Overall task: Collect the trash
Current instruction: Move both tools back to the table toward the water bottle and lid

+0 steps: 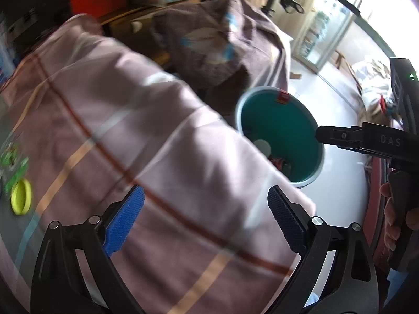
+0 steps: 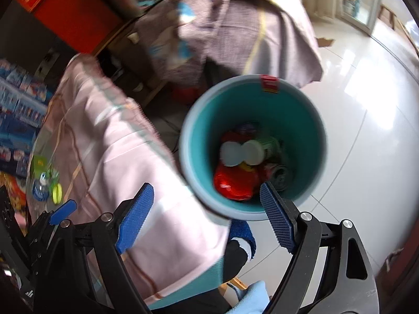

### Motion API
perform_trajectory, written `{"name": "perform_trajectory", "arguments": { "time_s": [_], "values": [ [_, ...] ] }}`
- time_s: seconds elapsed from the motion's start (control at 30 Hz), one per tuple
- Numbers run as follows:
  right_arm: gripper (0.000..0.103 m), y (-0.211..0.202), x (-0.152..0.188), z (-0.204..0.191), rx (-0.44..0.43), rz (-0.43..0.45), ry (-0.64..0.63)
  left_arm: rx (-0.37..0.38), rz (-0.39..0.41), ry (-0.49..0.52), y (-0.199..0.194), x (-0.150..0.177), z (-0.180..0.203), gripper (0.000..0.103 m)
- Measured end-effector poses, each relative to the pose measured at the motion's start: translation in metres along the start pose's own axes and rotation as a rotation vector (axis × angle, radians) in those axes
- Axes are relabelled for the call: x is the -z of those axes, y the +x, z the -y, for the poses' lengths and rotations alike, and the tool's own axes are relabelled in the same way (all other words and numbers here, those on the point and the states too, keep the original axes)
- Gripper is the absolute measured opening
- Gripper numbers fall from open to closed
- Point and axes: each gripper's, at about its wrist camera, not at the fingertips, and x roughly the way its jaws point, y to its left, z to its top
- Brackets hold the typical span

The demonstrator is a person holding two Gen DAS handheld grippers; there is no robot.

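The left gripper (image 1: 205, 219) has its blue pads spread wide with nothing between them; it hangs above a table draped in a pink checked cloth (image 1: 146, 141), pointing steeply down; the right gripper (image 2: 207, 216) likewise stands open and empty, its right pad overlapping the near rim of the bin in the right wrist view. The bin (image 2: 309, 120) is a round teal bucket with a pale grey rim and a red label at its far edge; it stands on the white tiled floor (image 2: 366, 110) just beside the table's corner. Inside the bin lies collected trash: a red wrapper (image 2: 233, 180), two white round lids (image 2: 230, 154) side by side, and some greenish and grey items that are too blurred to identify. On the table's far-left part, well apart from the bin, remain a yellow-green lid (image 1: 21, 196), a green wrapper (image 1: 13, 167) just beside it, and a small clear bottle with a blue label (image 2: 40, 191). A second purple-grey cloth (image 2: 235, 26) covers furniture behind the bin; a hand (image 1: 392, 217) grips the right gripper's handle at the left wrist view's right edge.
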Motion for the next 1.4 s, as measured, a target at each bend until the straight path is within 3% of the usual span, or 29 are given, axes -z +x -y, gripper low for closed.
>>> {"name": "perform_trajectory", "arguments": {
  "time_s": [0.33, 0.7, 0.87, 1.2, 1.4],
  "values": [
    [0.08, 0.024, 0.009, -0.098, -0.028, -0.081, -0.175, -0.075, 0.053, -0.163, -0.033, 0.03, -0.083, 0.096],
    [0.08, 0.06, 0.028, -0.221, -0.042, -0.176, -0.385, -0.157, 0.119, -0.361, -0.065, 0.076, -0.202, 0.096],
    [0.08, 0.078, 0.032, -0.274, -0.071, -0.221, -0.443, -0.147, 0.156, -0.422, -0.07, 0.084, -0.247, 0.096],
    [0.08, 0.12, 0.022, -0.376, -0.144, -0.271, -0.539, -0.104, 0.189, -0.4, -0.064, 0.087, -0.28, 0.096],
    [0.08, 0.143, 0.016, -0.41, -0.174, -0.286, -0.567, -0.095, 0.218, -0.357, -0.058, 0.08, -0.287, 0.096]
  ]
}}
